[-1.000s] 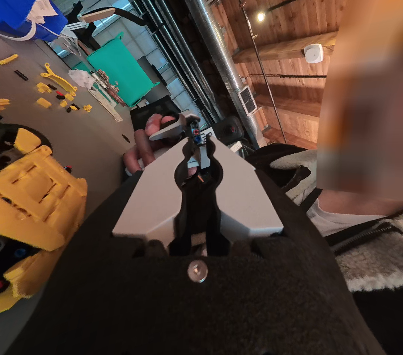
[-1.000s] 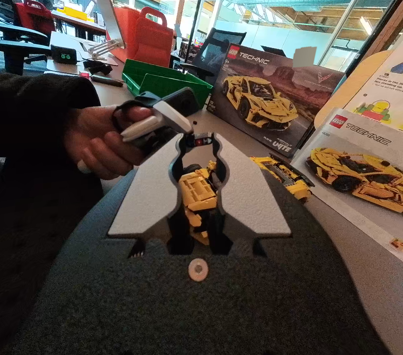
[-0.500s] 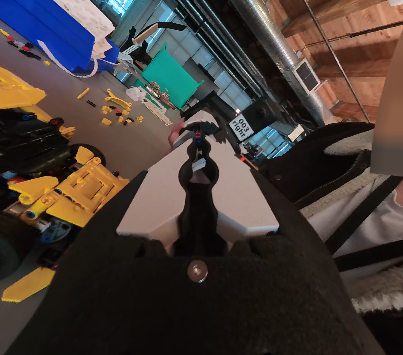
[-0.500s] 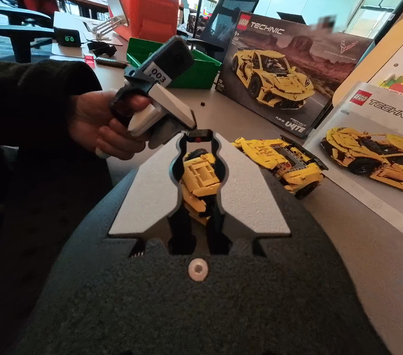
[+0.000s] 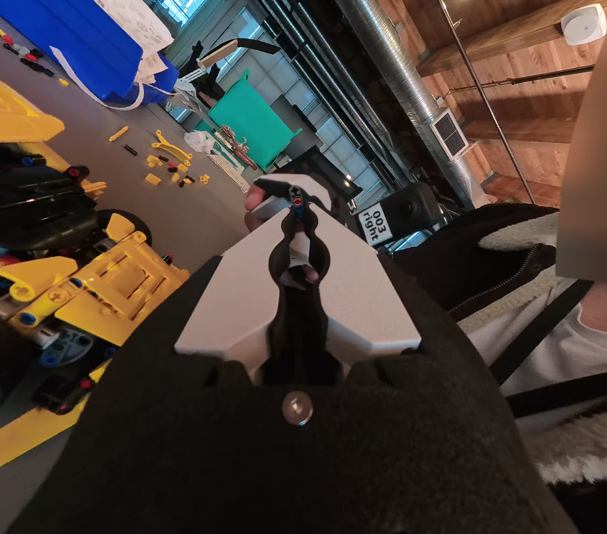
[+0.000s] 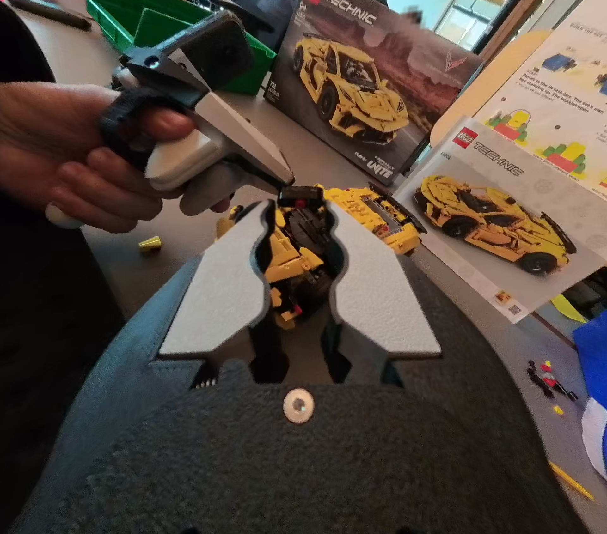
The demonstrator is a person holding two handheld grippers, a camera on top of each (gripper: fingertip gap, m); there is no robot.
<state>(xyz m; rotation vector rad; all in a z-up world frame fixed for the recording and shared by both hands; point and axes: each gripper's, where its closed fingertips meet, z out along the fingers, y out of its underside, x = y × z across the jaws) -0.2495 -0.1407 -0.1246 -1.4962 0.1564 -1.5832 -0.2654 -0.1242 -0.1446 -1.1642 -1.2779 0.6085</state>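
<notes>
Above the middle of the desk (image 6: 184, 236), the right claw (image 6: 299, 206) is clamped on a short black beam (image 6: 299, 192). The beam lies across its two tips and keeps the fingers a little apart. The left claw (image 5: 297, 211) comes to the beam from the left, and its tip touches the beam's end. Its fingers are nearly together, pinched on a small blue and red pin (image 5: 297, 212) that meets the beam. I cannot tell how deep the pin sits.

Both parts look like hard plastic, so I judge them light, stiff and a little slippery. The beam's flat ends are the safe hold. The pin gives only a short shaft to grip and could twist out easily.

Directly under the claws a half-built yellow car (image 6: 394, 222) stands on the desk, and one small yellow part (image 6: 150, 244) lies just beside it. Behind the car, toward the far edge, a box (image 6: 361, 75) and a booklet (image 6: 492, 222) stand upright. A green bin (image 6: 131, 2) is at the far left. In the left wrist view, loose parts (image 5: 170, 157) lie well apart from the car, near a blue bin (image 5: 65, 25).
</notes>
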